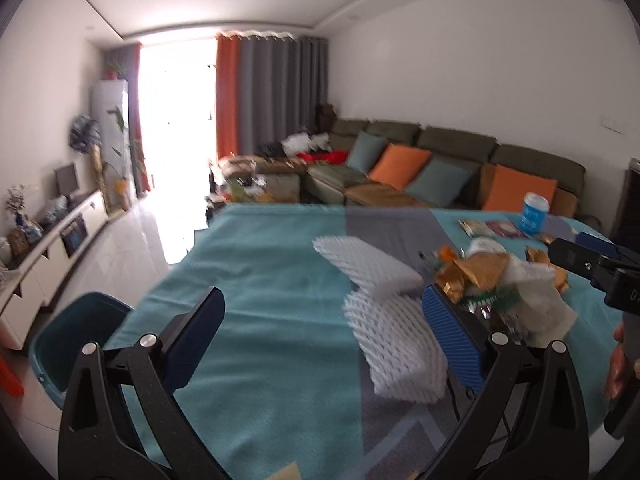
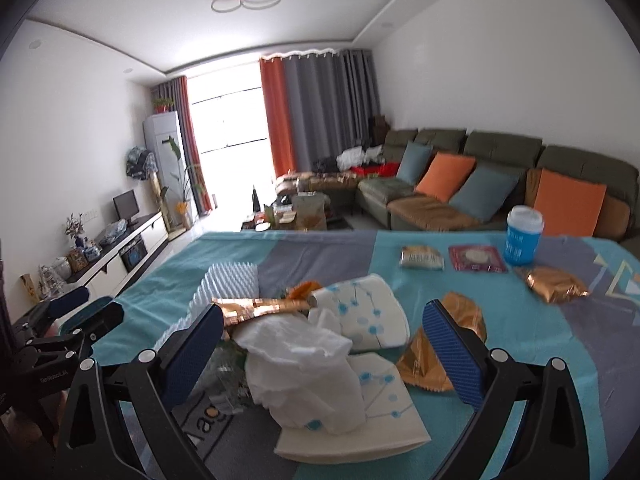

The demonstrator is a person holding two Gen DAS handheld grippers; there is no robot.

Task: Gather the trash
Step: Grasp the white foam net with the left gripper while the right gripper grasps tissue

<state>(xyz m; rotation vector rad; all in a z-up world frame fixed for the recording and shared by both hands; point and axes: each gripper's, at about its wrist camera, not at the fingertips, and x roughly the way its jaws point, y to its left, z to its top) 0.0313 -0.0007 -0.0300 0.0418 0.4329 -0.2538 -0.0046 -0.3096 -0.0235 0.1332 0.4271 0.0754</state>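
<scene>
White foam netting (image 1: 384, 312) lies on the teal and grey tablecloth (image 1: 256, 320) just ahead of the left gripper (image 1: 320, 332), nearer its right-hand finger than its left; the jaws are spread wide with nothing between the pads, which suits a soft, bulky sheet that needs a broad bite; a second piece of foam (image 1: 360, 264) sits just beyond the first, so the two could likely be taken one after the other. Down to the left of that gripper, off the table edge, stands a teal bin (image 1: 68, 336), presumably placed within a short swing so that anything picked up can be dropped without reaching far.

The right gripper (image 2: 324, 344) is also spread, its fingers standing either side of the main heap of rubbish: a crumpled white plastic bag (image 2: 304, 364) directly between them, a dotted paper tissue pack (image 2: 368, 316) just behind it, and gold foil wrappers (image 2: 432, 360) beside the right-hand pad; nothing is pinched yet. The litter appears gathered into one pile, probably so that a single wide grasp takes several pieces. Farther ahead and to the right lie another gold wrapper (image 2: 556, 284), two flat packets (image 2: 424, 258) and a blue cup (image 2: 522, 236), well apart from the pile; whether the cup counts as trash I cannot tell.
</scene>
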